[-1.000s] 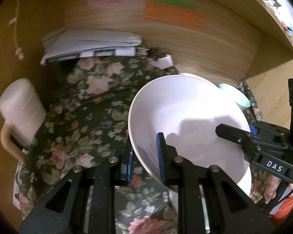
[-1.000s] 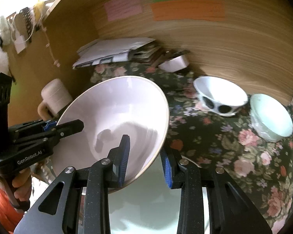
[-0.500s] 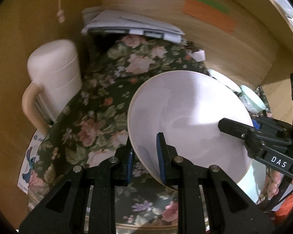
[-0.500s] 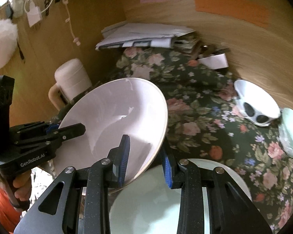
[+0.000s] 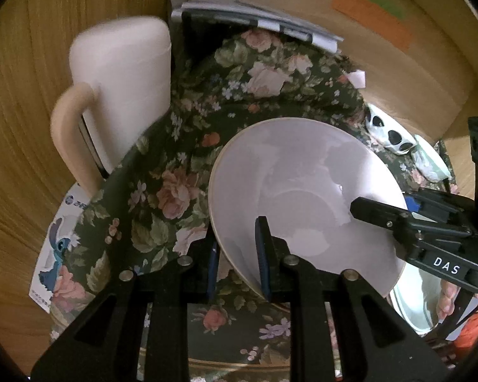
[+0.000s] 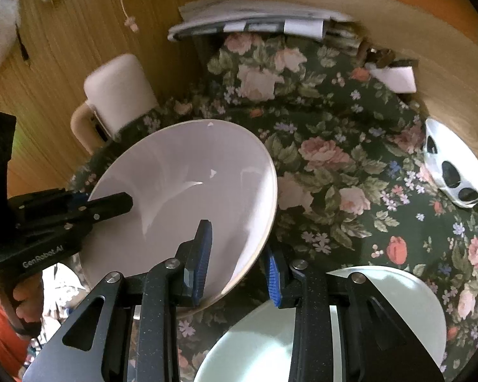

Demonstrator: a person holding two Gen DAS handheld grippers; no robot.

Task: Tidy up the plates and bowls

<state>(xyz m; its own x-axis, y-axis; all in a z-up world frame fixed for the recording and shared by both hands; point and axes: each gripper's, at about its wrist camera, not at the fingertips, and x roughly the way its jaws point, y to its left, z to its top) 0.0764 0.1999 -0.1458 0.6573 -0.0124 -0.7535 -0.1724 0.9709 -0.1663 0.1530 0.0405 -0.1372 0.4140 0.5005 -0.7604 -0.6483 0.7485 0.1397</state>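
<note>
Between my two sets of fingers, left (image 5: 239,254) and right (image 6: 237,261), hangs the white bowl (image 5: 302,197), each nearly closed on opposite rim edges, its opening tilted toward me above the floral tablecloth (image 6: 334,165).

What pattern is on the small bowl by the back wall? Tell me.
White with black oval spots, on the small bowl; the right wrist view shows it best.

Left gripper (image 5: 237,254) angled downward, fingers clamped, right gripper (image 6: 237,262) likewise, fingers clamped

Large white bowl (image 6: 188,191) between both tools' pads, above floral cloth (image 6: 334,165)
</note>
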